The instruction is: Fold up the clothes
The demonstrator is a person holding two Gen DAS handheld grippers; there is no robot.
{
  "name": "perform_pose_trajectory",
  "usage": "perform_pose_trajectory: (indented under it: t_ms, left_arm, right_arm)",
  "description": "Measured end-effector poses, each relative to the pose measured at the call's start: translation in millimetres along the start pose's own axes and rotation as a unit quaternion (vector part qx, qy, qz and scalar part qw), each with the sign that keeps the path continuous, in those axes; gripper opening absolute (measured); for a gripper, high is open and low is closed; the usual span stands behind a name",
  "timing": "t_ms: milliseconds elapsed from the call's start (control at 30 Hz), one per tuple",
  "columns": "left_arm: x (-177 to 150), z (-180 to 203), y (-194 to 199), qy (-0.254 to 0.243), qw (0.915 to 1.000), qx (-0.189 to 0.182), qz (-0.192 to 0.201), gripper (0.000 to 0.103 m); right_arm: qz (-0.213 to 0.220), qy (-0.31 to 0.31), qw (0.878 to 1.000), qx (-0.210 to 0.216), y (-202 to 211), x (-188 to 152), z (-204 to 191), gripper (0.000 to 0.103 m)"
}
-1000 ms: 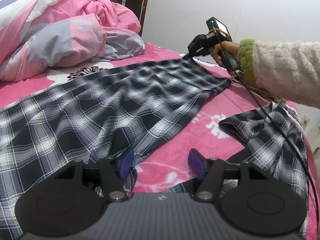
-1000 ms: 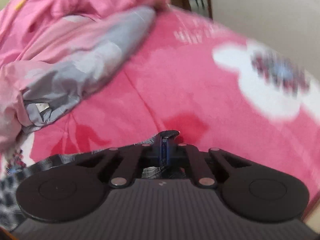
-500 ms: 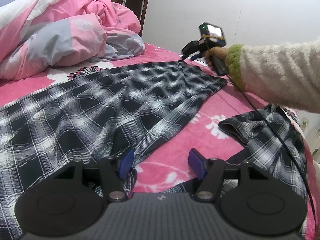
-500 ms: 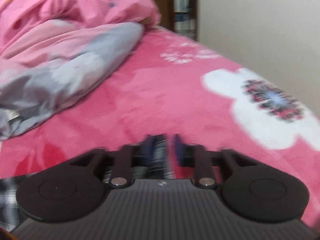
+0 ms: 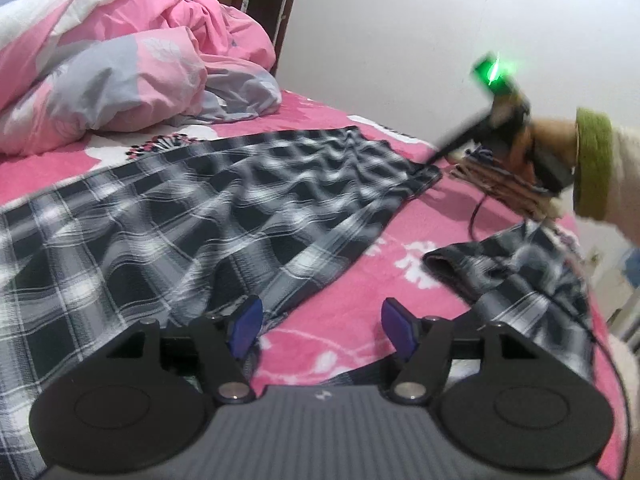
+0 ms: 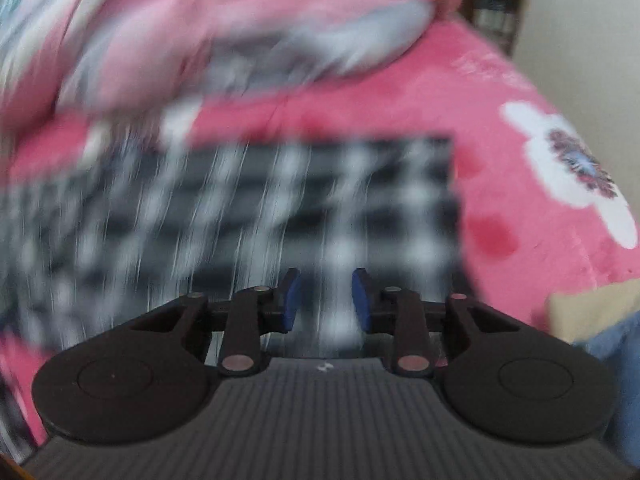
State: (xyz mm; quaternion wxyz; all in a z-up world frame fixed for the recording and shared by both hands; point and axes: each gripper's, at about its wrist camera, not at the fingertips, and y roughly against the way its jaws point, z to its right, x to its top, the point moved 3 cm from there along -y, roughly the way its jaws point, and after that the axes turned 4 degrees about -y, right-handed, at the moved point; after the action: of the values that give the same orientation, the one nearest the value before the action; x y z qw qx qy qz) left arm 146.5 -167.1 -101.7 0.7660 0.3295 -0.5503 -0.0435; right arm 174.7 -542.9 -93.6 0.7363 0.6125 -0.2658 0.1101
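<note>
1. Looking along your left gripper [image 5: 320, 330] in the left wrist view: the blue pads [image 5: 245, 326] stand wide apart with nothing between them, low over the near edge of the bed.
2. Plaid garment [image 5: 192, 220], black, grey and white: spread flat across the pink floral bedspread [image 5: 348, 300], running from the near left to a far corner at centre right. Its near edge lies just under your left pad.
3. Second plaid piece [image 5: 520, 268]: bunched at the right of the bed, apart from the spread cloth, with pink bedspread between them.
4. Your right gripper [image 5: 460, 140], seen far right: held in your hand [image 5: 524, 148], green light on top, a cream sleeve with green cuff [image 5: 594, 164] behind it. Its tip sits just beside the far corner of the spread cloth; motion blur hides whether it touches.
5. Pink and grey duvet [image 5: 120, 68]: heaped at the far left, beyond the cloth.
6. Cable [image 5: 478, 208]: looping down from the right tool onto the bedspread.
7. Right wrist view, heavily blurred: your right gripper [image 6: 326, 300] shows its blue pads [image 6: 292, 298] parted by a moderate gap, gripping nothing.
8. Plaid garment [image 6: 248, 200] again: lying directly below and ahead of those pads, its straight right edge against the pink bedspread [image 6: 520, 208].
9. Duvet [image 6: 240, 32]: blurred, beyond the cloth.
</note>
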Motion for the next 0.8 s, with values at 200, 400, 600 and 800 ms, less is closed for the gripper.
perform_pose_trajectory:
  t_ms: [200, 400, 600, 800]
  left_arm:
    - [4, 14, 28, 0.041, 0.9969, -0.067, 0.000, 0.066]
    - [-3, 15, 69, 0.067, 0.9974, -0.026, 0.004, 0.066]
    - [-31, -25, 117, 0.122, 0.9908, 0.052, 0.027, 0.066]
    - [-48, -68, 143, 0.180, 0.9771, 0.111, 0.021, 0.066]
  right_arm:
    - [0.004, 0.074, 0.990, -0.123, 22, -15, -12, 0.022]
    - [0.120, 0.131, 0.982, 0.069, 51, 7, -100, 0.021]
    - [0.011, 0.130, 0.991, 0.002, 9, -38, -65, 0.021]
    - [-0.004, 0.065, 0.995, -0.076, 35, -26, -10, 0.021]
